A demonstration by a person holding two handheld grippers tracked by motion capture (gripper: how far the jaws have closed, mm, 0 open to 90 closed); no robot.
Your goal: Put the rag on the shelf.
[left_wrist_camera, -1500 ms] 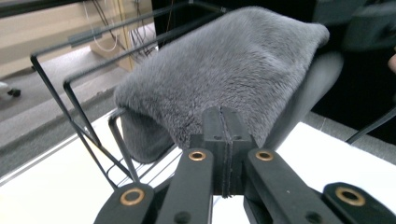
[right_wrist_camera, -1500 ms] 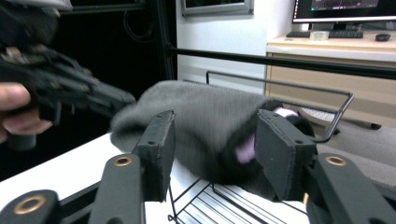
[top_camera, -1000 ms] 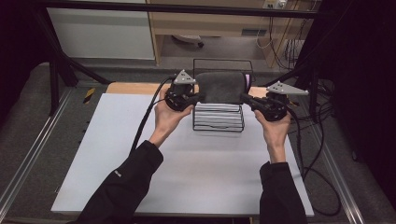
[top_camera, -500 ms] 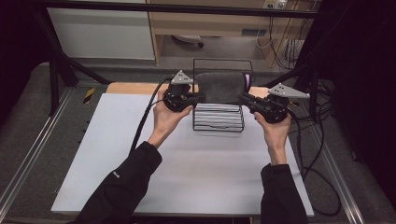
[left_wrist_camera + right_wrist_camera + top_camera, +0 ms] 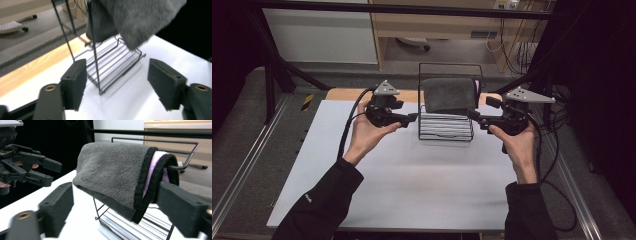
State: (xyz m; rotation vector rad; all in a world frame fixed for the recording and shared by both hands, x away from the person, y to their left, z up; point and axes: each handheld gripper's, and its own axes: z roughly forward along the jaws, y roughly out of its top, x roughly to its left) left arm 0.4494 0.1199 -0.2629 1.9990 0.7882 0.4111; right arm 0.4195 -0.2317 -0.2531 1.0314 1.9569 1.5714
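Towel [image 5: 112, 172] lining mostly hidden

1. In the left gripper view the grey towel [image 5: 135, 20] runs off the top edge, so its upper part and the bar it hangs from are cut away.
2. The wire rack [image 5: 110, 62] there loses its tall uprights at the top edge.
3. Both fingers [image 5: 75, 82] of the left gripper are cropped by the bottom edge.
4. In the right gripper view the fingers [image 5: 58, 207] are blurred, and the right-hand one runs off the frame.
5. The towel hides most of the rack's top rail [image 5: 150, 140] and the pink lining [image 5: 156, 167] beyond its edge.
6. In the high view the towel covers the rack's middle, and both sleeves [image 5: 319, 207] leave by the bottom edge.
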